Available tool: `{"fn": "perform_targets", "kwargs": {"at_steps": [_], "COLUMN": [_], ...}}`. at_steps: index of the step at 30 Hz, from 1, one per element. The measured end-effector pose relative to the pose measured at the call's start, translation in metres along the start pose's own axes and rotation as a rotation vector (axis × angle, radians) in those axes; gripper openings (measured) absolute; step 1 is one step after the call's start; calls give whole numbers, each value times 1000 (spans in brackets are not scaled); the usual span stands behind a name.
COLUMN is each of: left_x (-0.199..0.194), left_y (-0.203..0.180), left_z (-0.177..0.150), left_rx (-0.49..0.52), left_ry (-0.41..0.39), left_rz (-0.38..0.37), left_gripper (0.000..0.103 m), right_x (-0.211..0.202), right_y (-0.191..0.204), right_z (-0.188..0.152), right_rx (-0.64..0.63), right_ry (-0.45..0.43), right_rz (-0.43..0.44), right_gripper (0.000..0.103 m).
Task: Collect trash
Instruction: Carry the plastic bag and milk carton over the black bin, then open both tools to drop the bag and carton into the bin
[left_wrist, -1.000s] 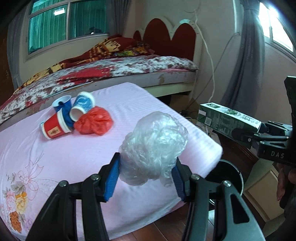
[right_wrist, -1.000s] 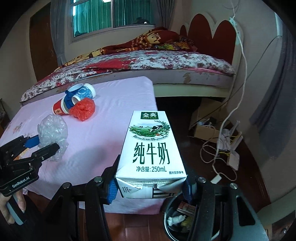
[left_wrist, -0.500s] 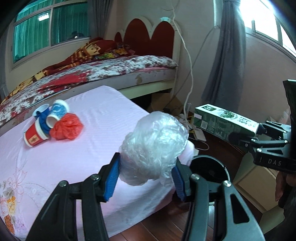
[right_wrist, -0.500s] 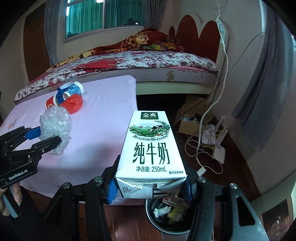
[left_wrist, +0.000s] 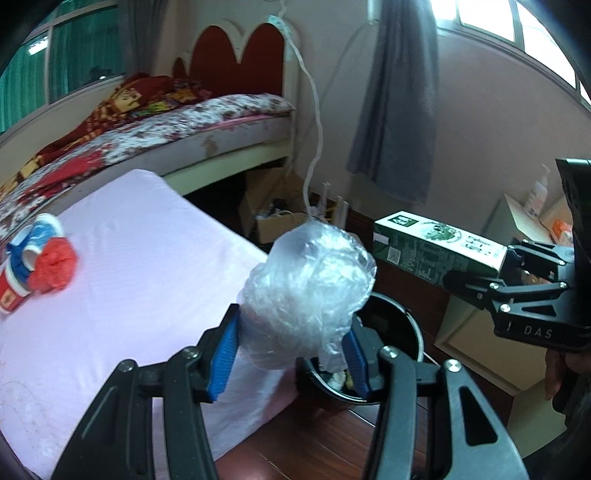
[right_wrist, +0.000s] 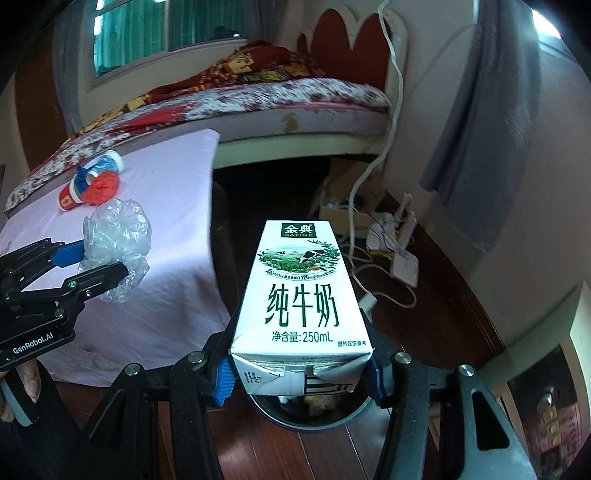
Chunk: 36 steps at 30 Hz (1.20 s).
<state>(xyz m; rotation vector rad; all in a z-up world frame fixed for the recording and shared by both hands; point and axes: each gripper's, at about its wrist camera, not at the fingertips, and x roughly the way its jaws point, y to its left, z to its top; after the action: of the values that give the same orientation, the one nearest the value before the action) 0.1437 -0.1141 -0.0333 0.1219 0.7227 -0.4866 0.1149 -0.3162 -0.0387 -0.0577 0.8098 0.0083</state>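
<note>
Trash is already in both tools: the left gripper (left_wrist: 291, 350) has its blue pads closed against a crumpled ball of clear plastic wrap (left_wrist: 310, 291), and the right gripper (right_wrist: 299, 373) is clamped on the base of a 250 mL milk carton (right_wrist: 301, 291), which lies flat and points forward so its far end juts out past the fingers. Each is carried out past the near right corner of the pink mattress (left_wrist: 129, 280) because the black trash bin (left_wrist: 391, 332) stands on the wooden floor just beside that corner. In the right wrist view the bin's rim shows directly beneath the carton, with scraps inside, so that load looks about ready to drop. The plastic ball seems to hang at the bin's left edge, partly over the opening. Left behind at the far left of the mattress are paper cups (left_wrist: 22, 258) touching a red plastic bag (left_wrist: 51, 269), presumably the next pickup
</note>
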Motion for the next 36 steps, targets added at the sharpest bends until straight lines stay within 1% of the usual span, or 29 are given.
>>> {"fn": "perform_targets", "kwargs": {"at_steps": [6, 15, 21, 23, 25, 27, 28, 29, 30, 31, 32, 33, 34, 36], "left_x": [16, 53, 93, 105, 118, 130, 133, 134, 133, 132, 130, 128, 126, 123], "left_y": [-26, -46, -61, -64, -66, -63, -61, -59, -55, -53, -50, -48, -44, -39], "left_z": [-6, -13, -28, -32, -35, -37, -39, -40, -42, -42, -44, -46, -48, -52], "left_rx": [36, 78, 104, 111, 100, 74, 61, 54, 33, 22, 16, 16, 11, -9], "left_ry": [45, 138, 224, 252, 292, 324, 328, 328, 322, 314, 305, 300, 294, 292], "left_rz": [-41, -87, -118, -133, -165, -191, -192, -173, -158, -162, -151, -131, -108, -90], "left_gripper": [53, 53, 53, 53, 53, 56, 62, 78, 87, 97, 99, 100, 102, 102], "right_x": [3, 23, 50, 61, 73, 85, 93, 100, 105, 109, 111, 117, 119, 120], "right_y": [-19, -41, -58, -61, -60, -58, -57, -55, -55, -57, -60, -64, -66, -70], "right_z": [-14, -44, -69, -73, -73, -74, -74, -75, -76, -77, -76, -77, -76, -76], "right_rx": [23, 31, 40, 34, 4, -22, -37, -63, -77, -75, -65, -50, -43, -28], "right_ry": [23, 89, 156, 175, 192, 217, 232, 234, 232, 224, 224, 262, 279, 291], "right_rz": [-14, -11, 12, 27, 31, 41, 45, 24, -12, -41, -56, -80, -91, -109], "right_gripper": [58, 58, 58, 58, 58, 58, 58, 64, 76, 102, 103, 103, 103, 103]}}
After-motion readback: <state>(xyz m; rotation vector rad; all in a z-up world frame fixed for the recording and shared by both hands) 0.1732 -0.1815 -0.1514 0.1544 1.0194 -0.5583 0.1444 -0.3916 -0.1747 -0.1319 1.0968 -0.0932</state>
